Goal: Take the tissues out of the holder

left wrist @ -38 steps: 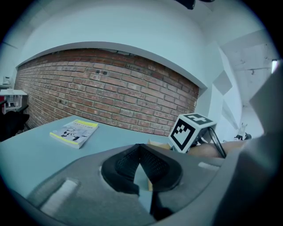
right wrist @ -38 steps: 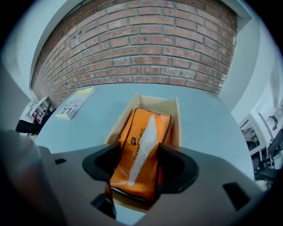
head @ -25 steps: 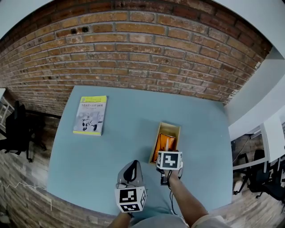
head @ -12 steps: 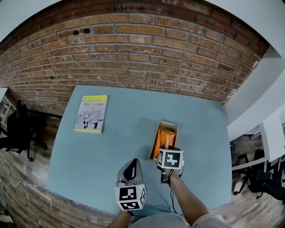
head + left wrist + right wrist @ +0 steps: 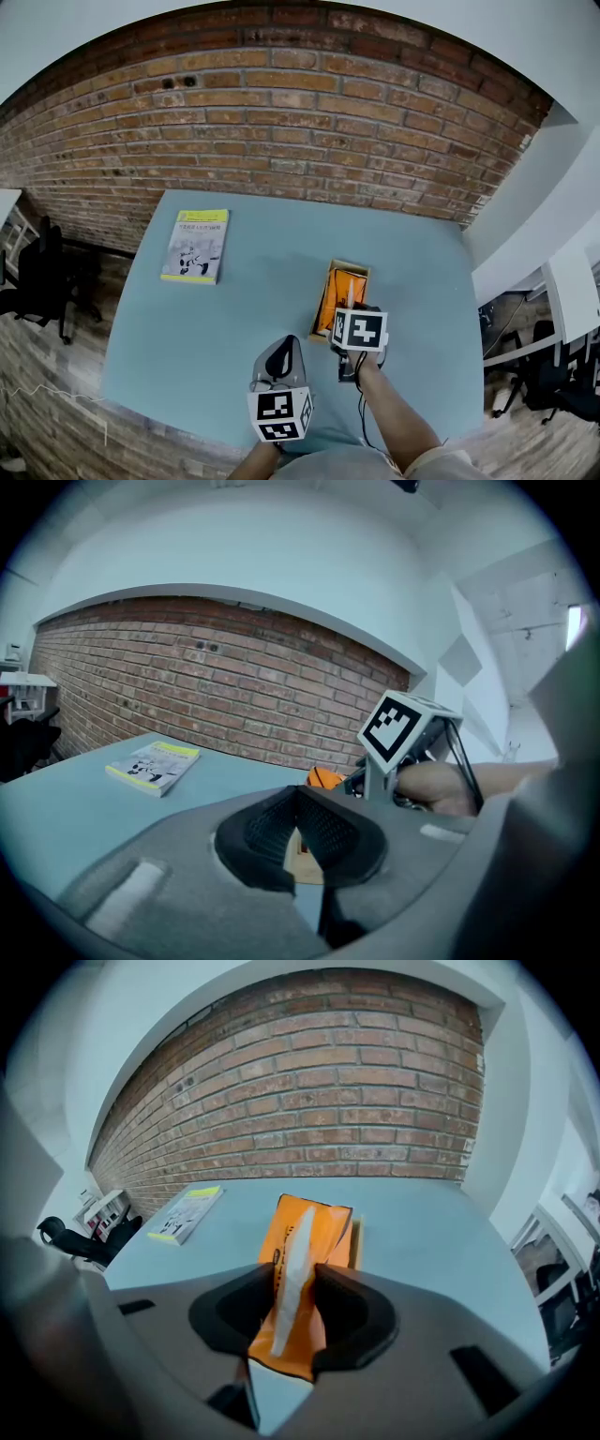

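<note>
Your right gripper [image 5: 295, 1288] is clamped on the orange tissue pack [image 5: 317, 1224], whose long axis runs straight ahead, its far end seemingly inside the wooden holder [image 5: 348, 271] (left gripper [image 5: 298, 810] closed, empty, farther off).

My right gripper [image 5: 349, 311] angles steeply down, its jaws clamped on the orange pack [image 5: 328, 1227]. My bare forearm [image 5: 394, 424] runs back from it. My left gripper [image 5: 280, 352] sits beside it, nearer me, pointing almost level, jaws pressed together with nothing between.
</note>
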`<control>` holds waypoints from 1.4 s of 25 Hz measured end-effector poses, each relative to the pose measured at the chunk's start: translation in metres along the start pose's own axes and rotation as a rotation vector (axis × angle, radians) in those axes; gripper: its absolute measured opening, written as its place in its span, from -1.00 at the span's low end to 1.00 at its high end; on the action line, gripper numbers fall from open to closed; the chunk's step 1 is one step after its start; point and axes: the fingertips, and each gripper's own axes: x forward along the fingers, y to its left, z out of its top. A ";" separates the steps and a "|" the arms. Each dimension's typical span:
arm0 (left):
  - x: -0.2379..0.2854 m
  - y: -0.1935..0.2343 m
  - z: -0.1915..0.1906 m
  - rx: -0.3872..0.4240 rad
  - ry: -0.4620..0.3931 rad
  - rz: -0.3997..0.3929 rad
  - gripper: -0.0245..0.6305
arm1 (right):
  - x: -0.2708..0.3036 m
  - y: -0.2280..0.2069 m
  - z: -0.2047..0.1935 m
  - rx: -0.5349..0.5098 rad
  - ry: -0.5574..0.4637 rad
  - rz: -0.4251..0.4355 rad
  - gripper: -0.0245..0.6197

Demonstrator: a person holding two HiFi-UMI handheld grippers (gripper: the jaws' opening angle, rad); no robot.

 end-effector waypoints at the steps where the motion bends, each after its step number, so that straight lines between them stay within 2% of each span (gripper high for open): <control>1: -0.001 -0.001 0.001 0.002 -0.004 -0.001 -0.91 | -0.003 0.001 0.003 -0.002 -0.007 0.003 -0.49; 12: -0.022 -0.023 0.007 0.030 -0.027 -0.010 -0.91 | -0.039 0.002 0.017 -0.018 -0.073 0.035 -0.50; 20: -0.037 -0.041 0.007 0.050 -0.040 -0.024 -0.91 | -0.065 -0.007 0.010 -0.001 -0.103 0.052 -0.50; 35: -0.039 -0.085 -0.001 0.086 -0.029 -0.093 -0.91 | -0.095 -0.058 -0.015 0.064 -0.113 0.005 -0.51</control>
